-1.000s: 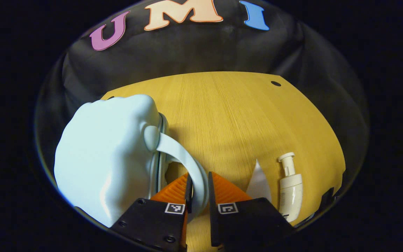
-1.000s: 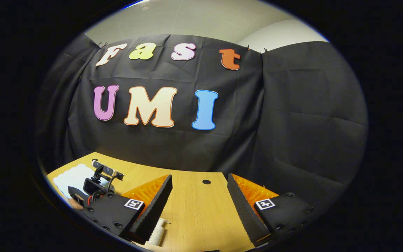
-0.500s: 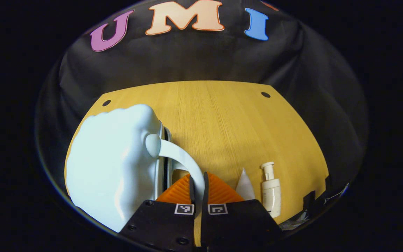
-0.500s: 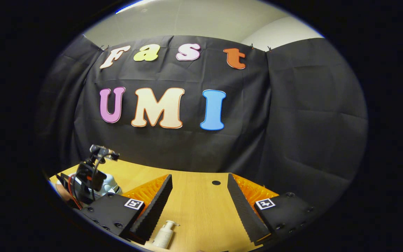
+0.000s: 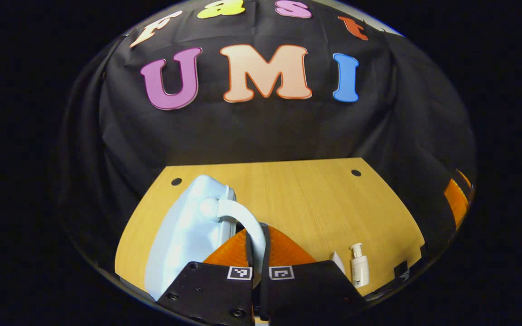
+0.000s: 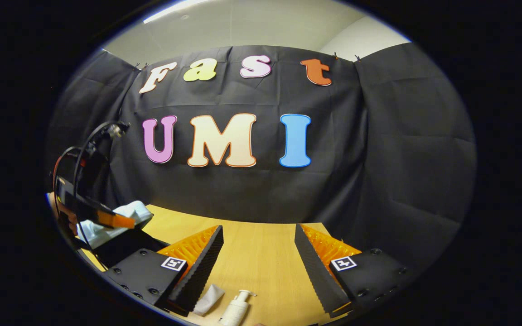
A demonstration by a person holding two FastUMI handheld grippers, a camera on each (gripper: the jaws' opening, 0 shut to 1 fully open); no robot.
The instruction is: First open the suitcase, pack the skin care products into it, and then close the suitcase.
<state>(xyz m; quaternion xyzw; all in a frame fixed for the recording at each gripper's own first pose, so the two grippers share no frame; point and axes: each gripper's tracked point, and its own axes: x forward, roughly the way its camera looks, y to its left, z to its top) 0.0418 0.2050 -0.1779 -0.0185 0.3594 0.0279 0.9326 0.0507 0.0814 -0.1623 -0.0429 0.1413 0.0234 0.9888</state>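
A pale blue suitcase (image 5: 184,231) lies at the left of the wooden table (image 5: 306,199). Its curved handle (image 5: 241,217) runs down between the fingers of my left gripper (image 5: 255,230), which is shut on the handle. In the right gripper view the shell's pale upper half (image 6: 123,216) looks tilted up, with the left gripper (image 6: 84,190) and its cables above it. A white pump bottle (image 5: 359,270) and a white tube (image 5: 337,261) lie on the table to the right. My right gripper (image 6: 258,232) hangs open above the table, with the bottle (image 6: 235,309) and tube (image 6: 210,299) below it.
The table has small round holes near its back corners (image 5: 356,173). Black cloth walls stand close behind and to the right. Part of the right gripper (image 5: 456,199) shows at the far right of the left gripper view. A hand (image 6: 64,213) holds the left gripper.
My left gripper has shut on the suitcase handle and risen with it, pulling the upper shell up. The right gripper stayed open and shifted slightly, bringing the tube and bottle into its view.
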